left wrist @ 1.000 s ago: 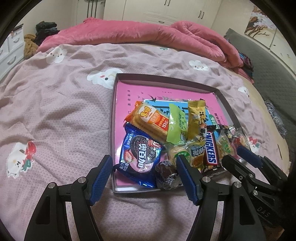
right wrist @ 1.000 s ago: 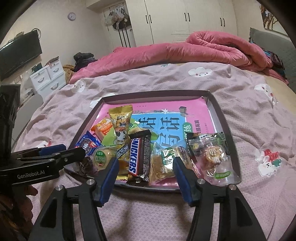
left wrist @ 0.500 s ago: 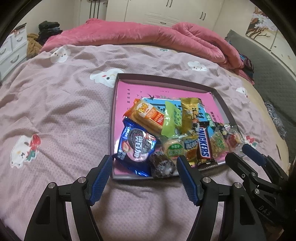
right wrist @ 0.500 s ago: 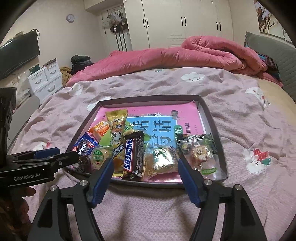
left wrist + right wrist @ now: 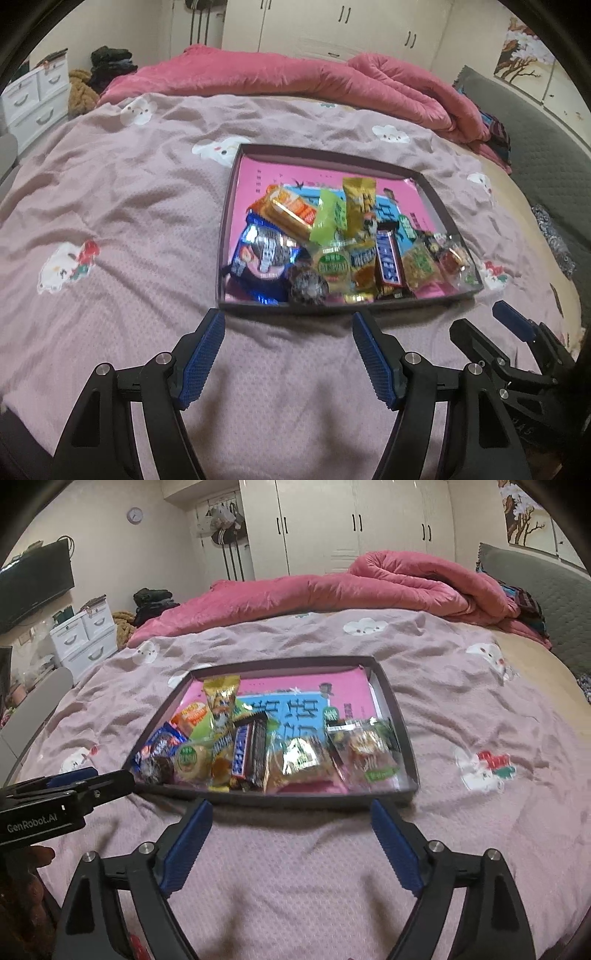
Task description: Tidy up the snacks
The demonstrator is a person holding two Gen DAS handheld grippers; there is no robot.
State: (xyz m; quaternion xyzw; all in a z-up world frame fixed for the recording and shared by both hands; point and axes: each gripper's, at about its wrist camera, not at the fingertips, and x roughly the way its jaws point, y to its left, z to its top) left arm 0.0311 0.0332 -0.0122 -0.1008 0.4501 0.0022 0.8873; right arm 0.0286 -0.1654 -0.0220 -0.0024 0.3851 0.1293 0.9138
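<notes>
Pink-lined and dark-rimmed, a shallow cardboard tray (image 5: 225, 236) is lying on the mauve bedspread with cartoon prints (image 5: 110, 206) at the centre of both wrist views, and the snacks are sitting heaped along its near edge: a blue cookie packet (image 5: 258, 258) at the left, an orange wafer pack (image 5: 291, 212), a yellow foil sachet (image 5: 360, 206), a dark Snickers bar (image 5: 245, 753) in the middle and a clear bag of wrapped sweets (image 5: 369, 753) at the right. Judging by this, everything is already gathered in the tray, though loosely overlapped, so any tidier sorting is still waiting. The left gripper (image 5: 288, 332) is hanging in the lower middle of its frame with jaws moderately spread and nothing between them, the tray just beyond its fingertips. The right gripper (image 5: 291, 819) is likewise sitting short of the tray's near rim; its jaws have just been opening and are standing wide, empty, over bare bedspread.
</notes>
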